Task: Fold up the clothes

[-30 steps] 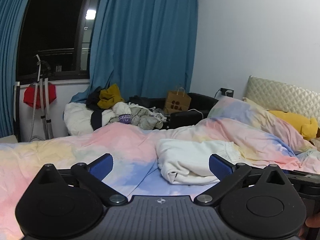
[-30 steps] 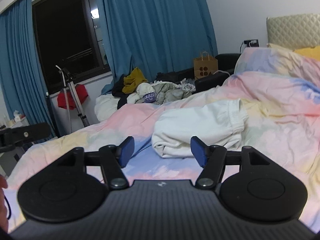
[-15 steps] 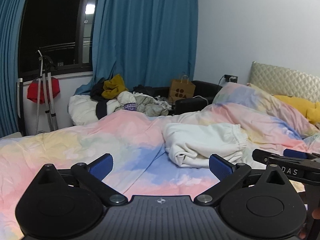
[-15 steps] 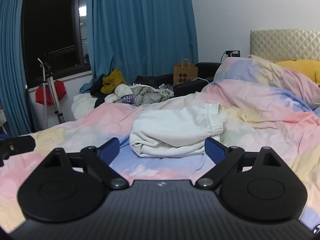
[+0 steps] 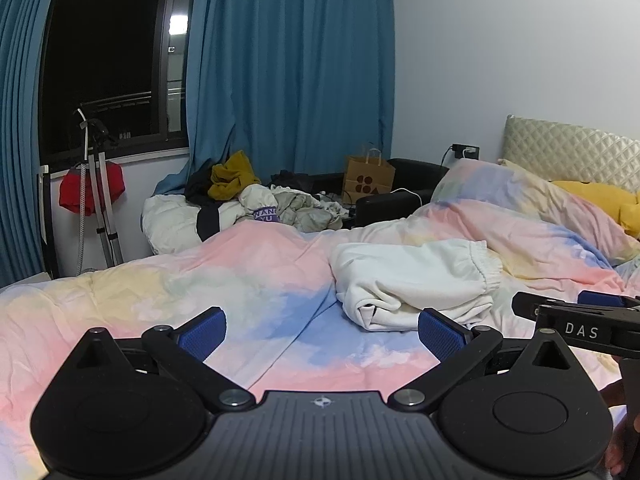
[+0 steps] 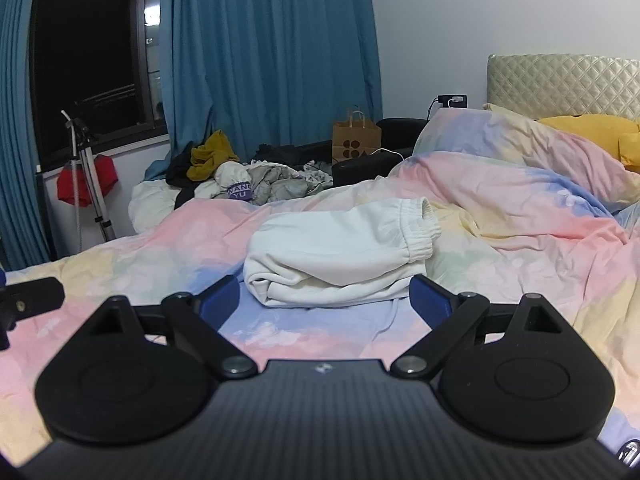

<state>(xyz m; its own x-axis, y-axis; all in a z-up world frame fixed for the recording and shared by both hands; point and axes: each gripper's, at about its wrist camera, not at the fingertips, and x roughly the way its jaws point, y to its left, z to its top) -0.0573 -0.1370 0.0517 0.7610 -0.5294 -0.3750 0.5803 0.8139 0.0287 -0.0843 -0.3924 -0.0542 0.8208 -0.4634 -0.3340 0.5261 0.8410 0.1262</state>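
Both tools released, empty — left tool (image 5: 322, 334), right tool (image 6: 324, 300). White garment (image 6: 340, 256) lies bundled on the bed (image 6: 320, 332) — judged best to pinch its near edges and spread it flat

"DAS" on the right gripper (image 5: 580, 312), "WANG YU" on a purple garment patch (image 5: 265, 214)

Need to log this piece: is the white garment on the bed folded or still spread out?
Folded. The white garment lies as a compact stack of layers on the bedspread, elastic cuff at its right end, and neither gripper touches it.
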